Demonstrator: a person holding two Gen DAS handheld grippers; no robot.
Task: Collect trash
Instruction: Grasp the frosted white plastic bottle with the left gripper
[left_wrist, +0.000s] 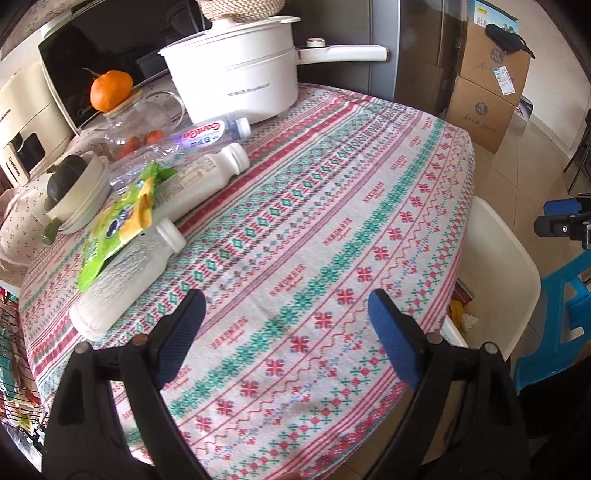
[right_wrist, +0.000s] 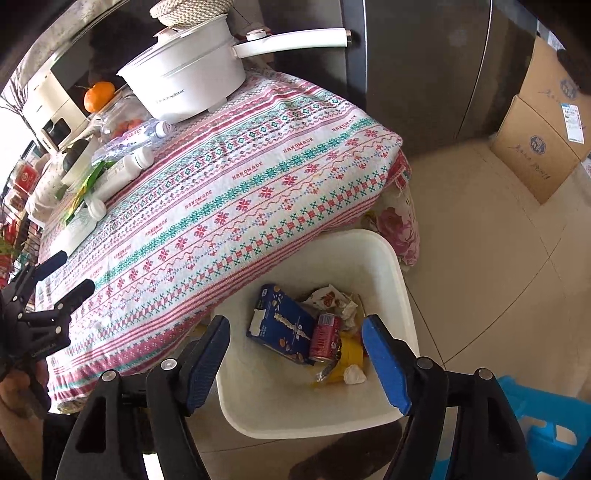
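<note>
My left gripper (left_wrist: 286, 301) hangs open and empty over the patterned tablecloth (left_wrist: 332, 206). To its left lie a white textured bottle (left_wrist: 125, 288), a green snack wrapper (left_wrist: 118, 225), a second white bottle (left_wrist: 207, 177) and a clear water bottle (left_wrist: 207, 134). My right gripper (right_wrist: 295, 323) stands open with nothing between its fingers, above a white bin (right_wrist: 402, 280) beside the table. Inside the bin lie a blue carton (right_wrist: 282, 325), a red can (right_wrist: 325, 338), a yellow wrapper (right_wrist: 351, 350) and crumpled paper. The left gripper (right_wrist: 74, 271) also shows at the table's left edge.
A white pot (left_wrist: 236, 74) with a long handle stands at the table's back. Beside it are a glass jar topped by an orange (left_wrist: 110, 90) and a bowl (left_wrist: 77, 188). Cardboard boxes (left_wrist: 487, 85) stack by the fridge. A blue stool (right_wrist: 554, 424) sits right of the bin.
</note>
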